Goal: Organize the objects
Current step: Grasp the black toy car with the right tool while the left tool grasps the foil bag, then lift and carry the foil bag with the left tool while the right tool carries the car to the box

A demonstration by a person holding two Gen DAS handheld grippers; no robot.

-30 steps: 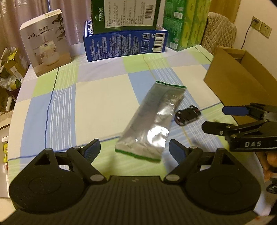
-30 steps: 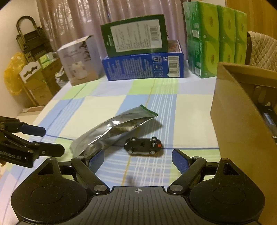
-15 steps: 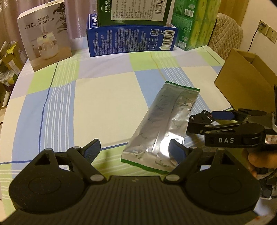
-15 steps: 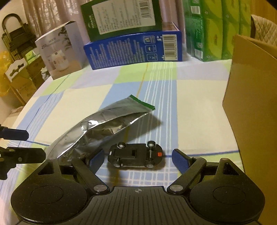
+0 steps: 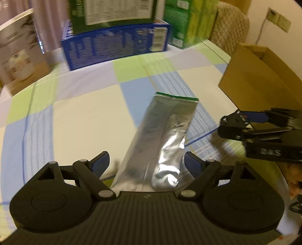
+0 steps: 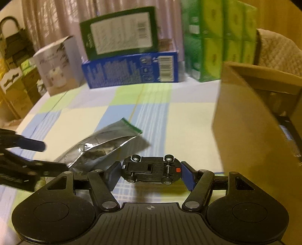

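Observation:
A black toy car [image 6: 151, 170] hangs upside down, wheels up, with my right gripper [image 6: 150, 175] shut on its two ends just above the checked tablecloth [image 6: 151, 115]. A silver foil pouch [image 5: 162, 135] with green edges lies flat on the cloth. Its near end sits between the fingers of my open left gripper [image 5: 146, 164]. In the left wrist view the right gripper [image 5: 224, 125] hovers to the right of the pouch, in front of the open cardboard box [image 5: 260, 79]. In the right wrist view the pouch [image 6: 102, 147] lies left of the car, beside the left gripper [image 6: 44, 156].
At the table's back stand a humidifier box [image 5: 20, 56], a blue box [image 5: 115, 47] with a dark green box [image 5: 113, 13] on top, and green packs [image 5: 188, 22]. The cardboard box [image 6: 254, 132] rises close on the right. A padded chair back [image 5: 230, 24] stands behind it.
My right gripper has shut on the toy car and raised it off the cloth. My left gripper has moved forward so the pouch's near end lies between its fingers.

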